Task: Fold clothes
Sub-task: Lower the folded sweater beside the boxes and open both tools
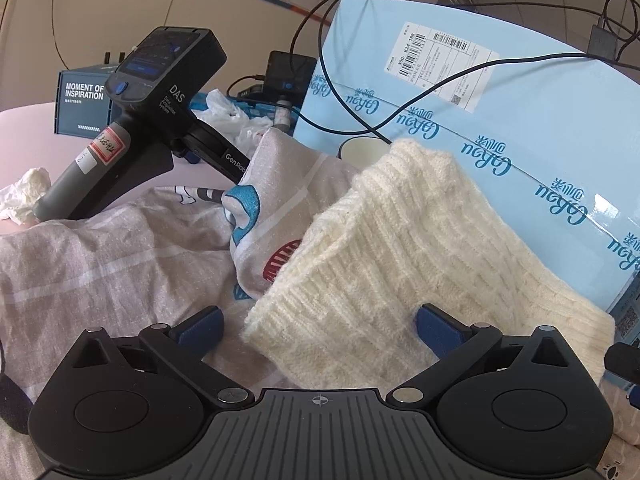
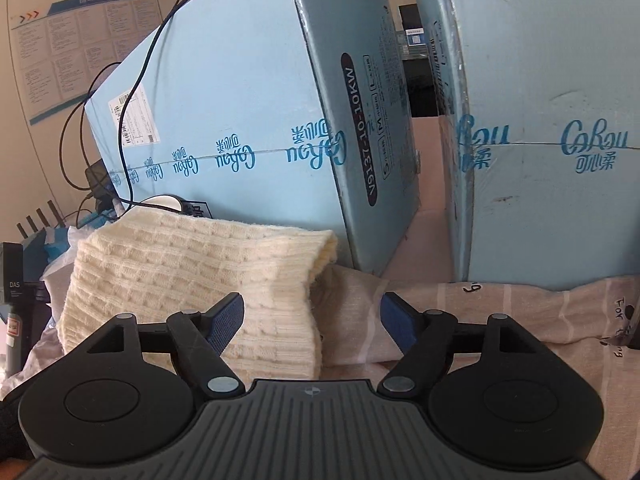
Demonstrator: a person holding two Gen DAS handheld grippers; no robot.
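Cream cable-knit sweater [image 1: 400,248], folded into a thick bundle, lies on a checked grey-pink sheet [image 1: 100,264] printed with small cartoon figures, its far edge against a pale blue carton [image 1: 500,128]. Left tongs [image 1: 320,326] are spread wide and hold nothing; their blue-padded fingers [image 1: 202,326] straddle the near ribbed edge of the sweater, one over the sheet and one over the knit. Right tongs [image 2: 312,316] are also spread and empty, the left pad over the sweater's [image 2: 192,272] ribbed end, the right pad over bare sheet [image 2: 520,312]. Only the left wrist view shows a black handheld device [image 1: 160,92] marked DAS lying tilted on the pale pink worktop [image 1: 24,128], a crumpled white tissue [image 1: 24,196] beside its grey handle, a dark blue box [image 1: 82,100] reading MOMENT OF INSPIRATION, crumpled white plastic [image 1: 232,116], and a raised fold of sheet with blue and red prints beside the sweater. Only the right wrist view shows a second blue carton [image 2: 560,120] standing to the right of the first [image 2: 240,100], a narrow gap between them, and the first carton's end panel with a dark label. Black cables [image 1: 360,80] trail across the carton's shipping label [image 1: 448,68] in both views. Behind, a beige wall carries a blue-bordered notice board [image 2: 76,40] of printed sheets.
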